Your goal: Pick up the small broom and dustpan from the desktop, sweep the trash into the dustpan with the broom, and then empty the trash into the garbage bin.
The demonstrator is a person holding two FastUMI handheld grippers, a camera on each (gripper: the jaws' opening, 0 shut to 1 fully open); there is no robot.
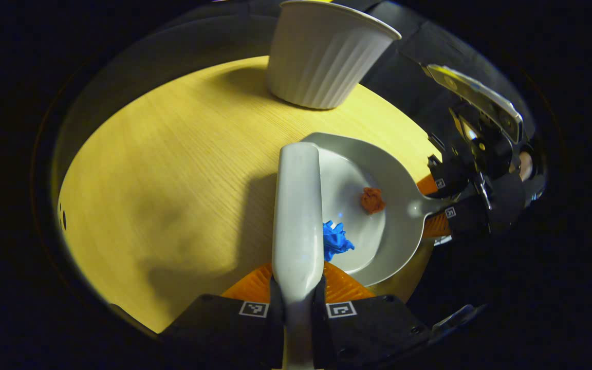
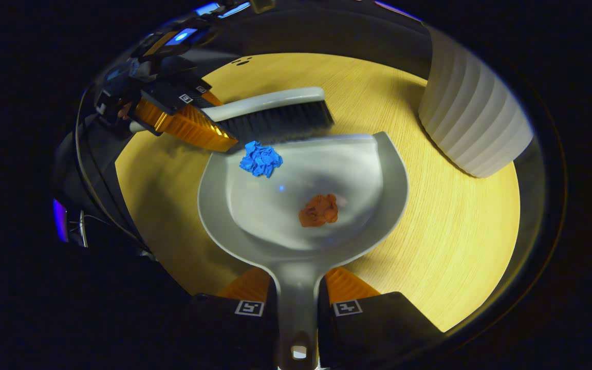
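Bristles of the small broom [image 2: 275, 121] are showing in the right gripper view, dark and pressing along the dustpan's open lip; from the left gripper view the pale broom back [image 1: 297, 210] is covering them. Left tool [image 1: 297, 295] is clamping the broom handle, both fingers pressing on it. Right tool [image 2: 296, 300] is gripping the dustpan handle the same way, fingers on either side of the stem.

Dustpan [image 2: 255, 205] is sitting on the wooden counter [image 2: 455, 231]. Blue crumpled scrap [image 2: 261, 159] is lying just inside the pan's lip, touching the bristles; in the left gripper view the broom is half hiding it [image 1: 336, 240]. Orange-brown crumpled scrap [image 2: 319, 210] is resting deeper in the pan, apart from the blue one.

White ribbed garbage bin [image 1: 324, 56] is standing on the counter beyond the pan, its far rim cut off in both views. Counter's edges are falling into darkness; the surroundings are hard to make out.
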